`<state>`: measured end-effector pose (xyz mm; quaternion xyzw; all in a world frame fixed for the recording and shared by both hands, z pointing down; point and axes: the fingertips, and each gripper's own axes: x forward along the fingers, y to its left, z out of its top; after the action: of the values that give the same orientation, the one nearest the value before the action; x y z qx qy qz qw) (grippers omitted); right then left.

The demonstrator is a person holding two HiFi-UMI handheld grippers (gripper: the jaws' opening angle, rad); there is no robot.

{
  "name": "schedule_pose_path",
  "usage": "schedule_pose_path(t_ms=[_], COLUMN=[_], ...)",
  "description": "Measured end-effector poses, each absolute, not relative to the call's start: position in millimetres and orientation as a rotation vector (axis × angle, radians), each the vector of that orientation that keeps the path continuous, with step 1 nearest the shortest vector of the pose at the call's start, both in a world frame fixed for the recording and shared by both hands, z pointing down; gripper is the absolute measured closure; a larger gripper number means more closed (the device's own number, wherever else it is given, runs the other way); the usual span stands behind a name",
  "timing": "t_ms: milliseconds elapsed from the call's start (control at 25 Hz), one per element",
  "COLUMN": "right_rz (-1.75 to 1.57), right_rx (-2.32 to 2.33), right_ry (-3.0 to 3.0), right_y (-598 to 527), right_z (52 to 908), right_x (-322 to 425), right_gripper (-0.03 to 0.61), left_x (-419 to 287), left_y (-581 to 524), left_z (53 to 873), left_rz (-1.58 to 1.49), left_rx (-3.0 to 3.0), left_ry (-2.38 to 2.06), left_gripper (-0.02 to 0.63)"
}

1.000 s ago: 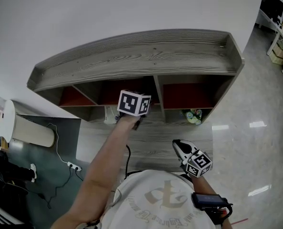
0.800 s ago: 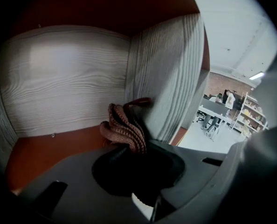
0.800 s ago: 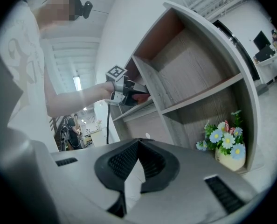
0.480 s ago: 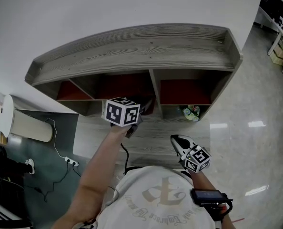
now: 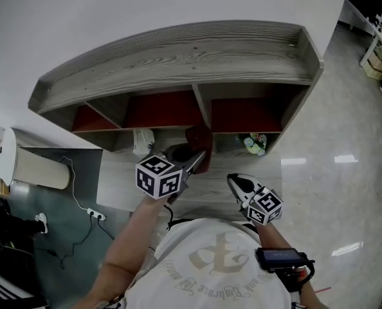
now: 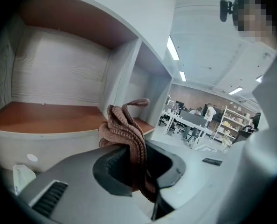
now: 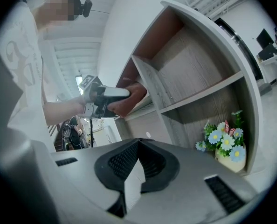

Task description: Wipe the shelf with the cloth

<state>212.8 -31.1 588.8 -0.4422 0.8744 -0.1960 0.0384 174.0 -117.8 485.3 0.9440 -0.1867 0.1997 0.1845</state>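
Note:
The grey wooden shelf unit [image 5: 178, 53] has red-brown boards in its upper compartments [image 6: 50, 115]. My left gripper [image 5: 192, 161] is shut on a brown knitted cloth [image 5: 200, 140], held just in front of the middle compartment and the upright divider. In the left gripper view the cloth [image 6: 128, 129] hangs bunched between the jaws, clear of the board. The right gripper [image 5: 232, 180] is lower and nearer to me, shut with nothing in it. The right gripper view also shows the left gripper [image 7: 122, 94] with the cloth [image 7: 133, 96] at the shelf front.
A small pot of artificial flowers [image 5: 254, 143] stands in the lower right compartment [image 7: 227, 141]. A white object [image 5: 143, 140] sits in the lower left compartment. A white appliance [image 5: 24, 169] and a power strip [image 5: 96, 216] are on the floor at left.
My left gripper has drawn back out of the middle compartment toward me, bringing the cloth with it. The right gripper has barely moved.

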Motion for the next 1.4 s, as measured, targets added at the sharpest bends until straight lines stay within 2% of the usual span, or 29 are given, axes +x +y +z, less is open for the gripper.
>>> schedule_pose_path(t_ms=[240, 960, 1400], right_rz=[-0.613, -0.628, -0.684], right_rx=[-1.392, -1.588, -1.642], right_ry=[2.655, 2.461, 2.382], right_y=[-24.7, -0.5, 14.6], right_z=[594.4, 598.6, 612.0], right_x=[222.8, 282.5, 303.0], right_gripper=[0.574, 0.574, 0.574], left_x=[209.3, 383.2, 438.2], left_y=[-107.1, -130.3, -160.3], left_z=[480.8, 505.9, 529.3], left_rz=[0.509, 0.574, 0.742], left_rx=[2.688, 2.551, 2.54], left_ry=[-0.48, -0.348, -0.425], left_gripper=[0.549, 0.549, 0.549])
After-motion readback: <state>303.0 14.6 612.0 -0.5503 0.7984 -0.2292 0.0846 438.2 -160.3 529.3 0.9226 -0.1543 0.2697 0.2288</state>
